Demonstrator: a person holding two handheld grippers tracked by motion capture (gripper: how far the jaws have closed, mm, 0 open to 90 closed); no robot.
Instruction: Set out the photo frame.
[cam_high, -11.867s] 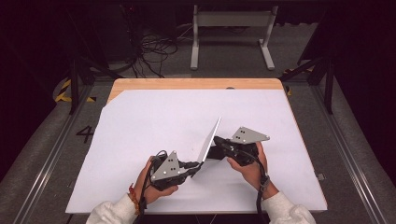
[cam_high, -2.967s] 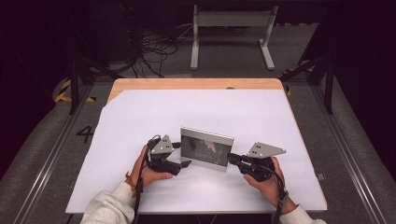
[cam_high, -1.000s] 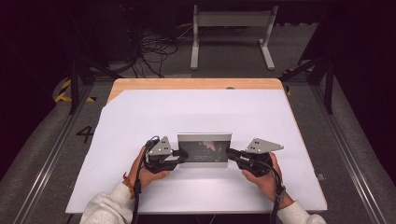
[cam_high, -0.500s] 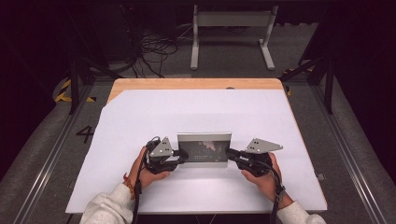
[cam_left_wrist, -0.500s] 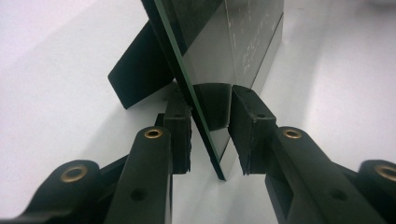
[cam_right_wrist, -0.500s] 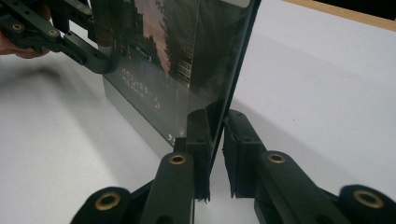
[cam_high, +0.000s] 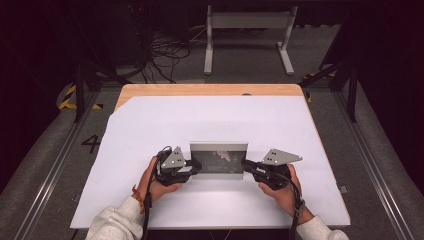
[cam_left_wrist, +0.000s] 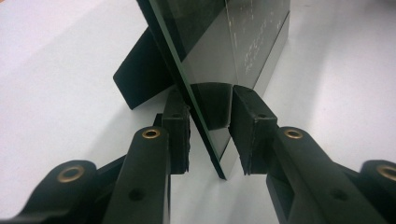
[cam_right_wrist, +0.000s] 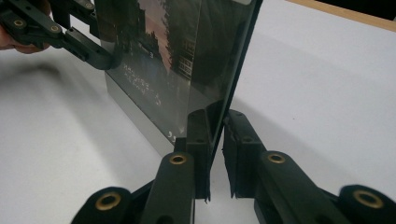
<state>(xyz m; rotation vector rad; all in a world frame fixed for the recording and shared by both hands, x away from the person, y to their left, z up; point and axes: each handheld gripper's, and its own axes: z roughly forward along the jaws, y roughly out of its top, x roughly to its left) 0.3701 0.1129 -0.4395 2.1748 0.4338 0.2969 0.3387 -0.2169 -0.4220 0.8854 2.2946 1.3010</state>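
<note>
Standing between both grippers, the picture frame seems loosely straddled.

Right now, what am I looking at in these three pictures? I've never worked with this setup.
A person stands at a table covered in white paper and holds a handheld two-jaw tool in each hand. The high view looks down from above. The other two come from cameras riding on each tool. A picture frame stands on its black back stand. The right gripper pinches one side edge. The left gripper straddles the other edge, its jaws slightly apart from the glass.
</note>
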